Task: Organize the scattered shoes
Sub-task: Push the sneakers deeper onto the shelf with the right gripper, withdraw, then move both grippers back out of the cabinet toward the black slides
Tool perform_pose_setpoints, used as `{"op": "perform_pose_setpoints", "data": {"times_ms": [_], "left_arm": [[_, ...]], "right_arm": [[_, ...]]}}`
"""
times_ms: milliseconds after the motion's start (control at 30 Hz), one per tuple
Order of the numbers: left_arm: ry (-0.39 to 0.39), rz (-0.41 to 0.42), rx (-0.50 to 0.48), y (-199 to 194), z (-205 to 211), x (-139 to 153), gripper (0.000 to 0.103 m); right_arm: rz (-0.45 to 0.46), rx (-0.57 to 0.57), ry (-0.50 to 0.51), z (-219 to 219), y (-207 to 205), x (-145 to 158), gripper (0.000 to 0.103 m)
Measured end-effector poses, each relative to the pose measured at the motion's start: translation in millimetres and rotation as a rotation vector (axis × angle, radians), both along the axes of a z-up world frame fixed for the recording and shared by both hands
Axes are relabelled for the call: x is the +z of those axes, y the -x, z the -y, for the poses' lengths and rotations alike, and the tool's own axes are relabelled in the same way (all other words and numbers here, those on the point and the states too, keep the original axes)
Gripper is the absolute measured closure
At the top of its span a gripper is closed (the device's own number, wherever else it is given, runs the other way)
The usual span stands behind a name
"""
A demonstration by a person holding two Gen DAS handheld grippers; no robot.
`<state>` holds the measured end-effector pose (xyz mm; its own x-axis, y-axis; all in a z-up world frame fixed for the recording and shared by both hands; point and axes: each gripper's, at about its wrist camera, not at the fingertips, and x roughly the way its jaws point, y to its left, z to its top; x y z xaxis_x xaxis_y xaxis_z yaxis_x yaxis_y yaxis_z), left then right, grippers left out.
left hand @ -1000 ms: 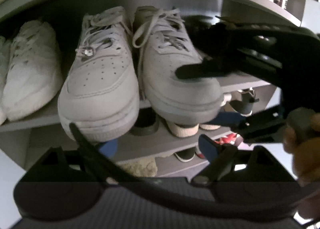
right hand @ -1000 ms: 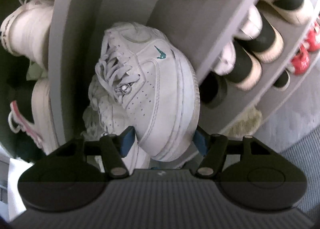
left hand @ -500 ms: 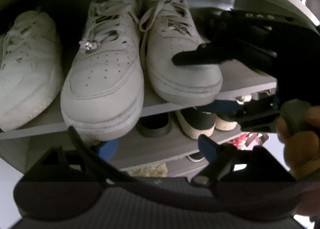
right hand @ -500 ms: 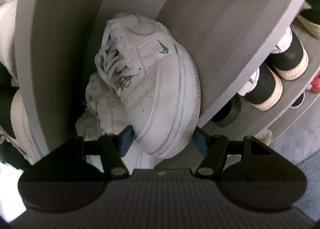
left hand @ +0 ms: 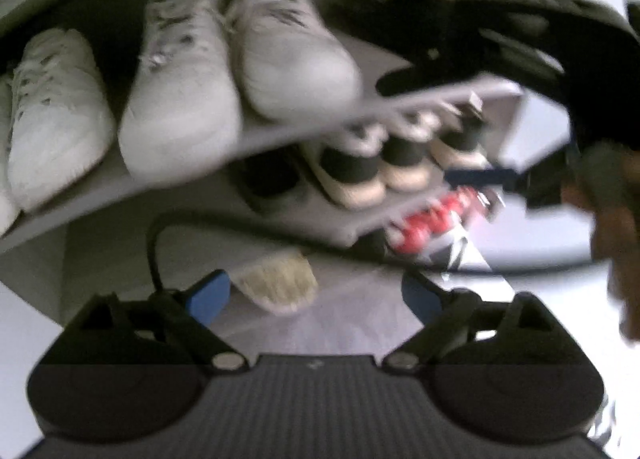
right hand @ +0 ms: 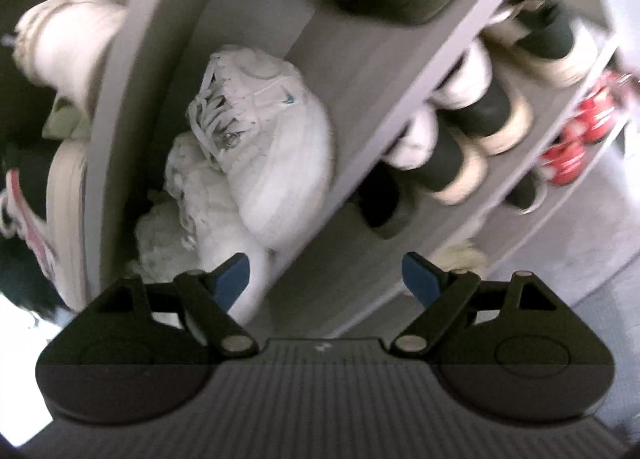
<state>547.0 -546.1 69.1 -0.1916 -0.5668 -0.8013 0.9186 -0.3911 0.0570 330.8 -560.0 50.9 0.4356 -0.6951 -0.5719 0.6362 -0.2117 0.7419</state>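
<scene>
A pair of white sneakers stands side by side on a grey shelf point(left hand: 304, 127): the left sneaker point(left hand: 176, 91) and the right sneaker point(left hand: 292, 59). In the right wrist view the sneaker with a teal logo point(right hand: 276, 139) lies on that shelf point(right hand: 224, 19), its partner point(right hand: 208, 195) beside it. My right gripper point(right hand: 326, 279) is pulled back from it, its jaws opening, with only the shelf edge between them. My left gripper point(left hand: 314, 295) is open and holds nothing, below and in front of the pair. The left wrist view is blurred.
More white shoes point(left hand: 52, 111) fill the left of the shelf. Black-and-cream shoes point(right hand: 472, 139) line the shelf below, red shoes point(right hand: 576, 139) the one under it. A fluffy slipper point(left hand: 276, 283) sits at the bottom. A hand point(left hand: 616, 219) shows at the right.
The right gripper's jaws have spread off the teal-logo sneaker and drawn back; the sneaker stays on the shelf. The left gripper has backed away, so the pair looks smaller and higher.
</scene>
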Motion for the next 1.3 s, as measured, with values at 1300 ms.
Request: {"op": "perform_pose_setpoints", "data": {"times_ms": [1300], "left_arm": [[-0.256, -0.03, -0.634, 247, -357, -33, 0.001]], "right_arm": [[-0.077, -1.069, -0.55, -580, 391, -150, 0.019]]}}
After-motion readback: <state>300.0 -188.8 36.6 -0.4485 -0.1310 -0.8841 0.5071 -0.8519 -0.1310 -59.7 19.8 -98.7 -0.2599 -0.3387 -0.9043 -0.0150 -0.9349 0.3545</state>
